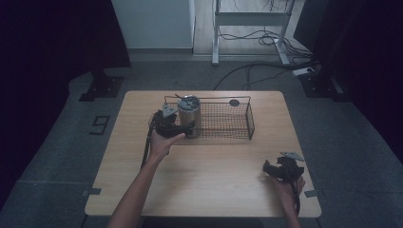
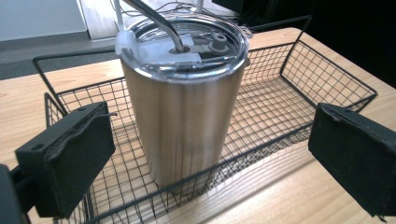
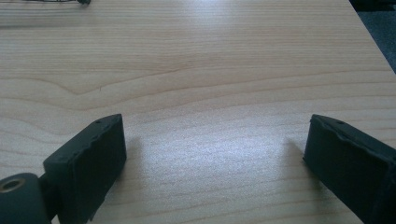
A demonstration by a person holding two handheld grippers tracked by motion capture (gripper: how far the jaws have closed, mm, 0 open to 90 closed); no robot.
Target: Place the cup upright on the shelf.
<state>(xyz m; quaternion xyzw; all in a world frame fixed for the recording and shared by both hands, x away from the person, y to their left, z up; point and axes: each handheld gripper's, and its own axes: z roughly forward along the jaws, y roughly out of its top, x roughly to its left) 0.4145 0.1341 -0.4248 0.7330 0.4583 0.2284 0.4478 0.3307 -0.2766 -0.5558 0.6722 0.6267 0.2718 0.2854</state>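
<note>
At basket's [image 2: 299, 70] left end, left tongs [image 2: 210, 154] wide beside upright tumbler [image 2: 184, 116]; right tongs [image 3: 215, 158] wide over bare table [image 3: 196, 60].

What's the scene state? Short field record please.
tumbler: steel tumbler upright in the basket's left end, clear lid, metal straw
basket: black wire basket on the far half of the table
left tongs: left tongs open, jaws on either side of the tumbler, apart from it, outside the basket's near wall
right tongs: right tongs open, nothing between the jaws, low over the table's near right corner
contact: none seen on the tumbler
</note>
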